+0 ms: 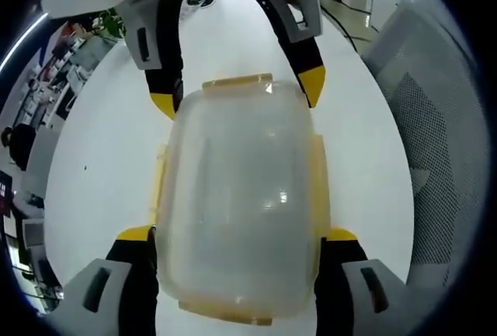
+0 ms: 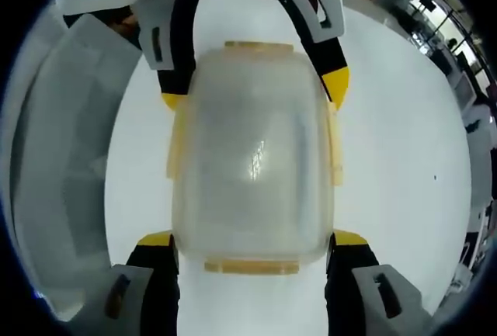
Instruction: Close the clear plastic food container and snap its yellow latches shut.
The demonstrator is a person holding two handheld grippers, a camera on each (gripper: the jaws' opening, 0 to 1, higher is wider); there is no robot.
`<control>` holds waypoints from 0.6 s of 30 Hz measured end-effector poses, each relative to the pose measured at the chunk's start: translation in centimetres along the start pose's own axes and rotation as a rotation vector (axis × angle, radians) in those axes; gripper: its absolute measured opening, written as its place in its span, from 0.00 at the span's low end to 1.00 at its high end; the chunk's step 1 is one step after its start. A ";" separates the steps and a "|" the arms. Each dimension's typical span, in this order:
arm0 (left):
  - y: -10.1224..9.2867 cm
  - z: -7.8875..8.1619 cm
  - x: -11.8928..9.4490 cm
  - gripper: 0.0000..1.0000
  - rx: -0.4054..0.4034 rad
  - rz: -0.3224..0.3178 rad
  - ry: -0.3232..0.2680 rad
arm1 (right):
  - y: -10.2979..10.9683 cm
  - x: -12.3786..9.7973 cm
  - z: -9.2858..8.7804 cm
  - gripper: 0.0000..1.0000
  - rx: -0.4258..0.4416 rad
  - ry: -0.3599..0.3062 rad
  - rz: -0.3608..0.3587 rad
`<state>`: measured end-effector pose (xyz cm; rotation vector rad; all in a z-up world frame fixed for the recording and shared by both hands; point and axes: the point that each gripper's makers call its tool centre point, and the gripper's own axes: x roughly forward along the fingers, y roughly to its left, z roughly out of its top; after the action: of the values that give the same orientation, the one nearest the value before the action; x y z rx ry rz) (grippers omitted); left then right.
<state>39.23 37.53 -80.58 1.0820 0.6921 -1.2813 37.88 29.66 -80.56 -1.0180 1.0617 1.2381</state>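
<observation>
— Clear plastic, one box: the container (image 1: 241, 196) sits at the centre of the left gripper view, on a white table (image 1: 101, 165). How many latches do you count?

— Four yellow latches (image 1: 237, 81) there, going left to right: one on the left edge, one at the top and one at the bottom, one on the right edge. The lid looks to be on; whether the latches are snapped I cannot tell.

— And the grippers?

— Two. The left gripper (image 1: 241, 237) has its yellow-tipped jaws wide apart at the bottom, one on each side of the container, close against its walls; whether they touch is unclear. The right gripper (image 1: 237, 91) comes in from the top, jaws apart at the far corners.

— What differs in the right gripper view?

— The same container (image 2: 252, 165) at centre, right gripper (image 2: 252, 239) below with jaws spread beside it, left gripper (image 2: 252, 91) above. A grey mesh chair (image 1: 435, 134) stands at the right of the left gripper view, and at the left (image 2: 62, 181) of the right gripper view. Office desks (image 1: 70, 57) show upper left in the former.
</observation>
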 end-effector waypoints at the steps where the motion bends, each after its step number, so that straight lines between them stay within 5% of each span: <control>1: 0.1 0.0 0.1 0.84 -0.001 0.000 -0.002 | -0.1 0.0 0.0 0.77 0.000 0.000 0.000; 18: 1.8 -0.1 0.5 0.84 -0.002 0.000 -0.003 | -1.8 0.0 -0.1 0.77 0.000 -0.002 0.001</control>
<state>41.12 37.29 -80.60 1.0777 0.6912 -1.2821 39.72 29.43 -80.56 -1.0157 1.0608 1.2394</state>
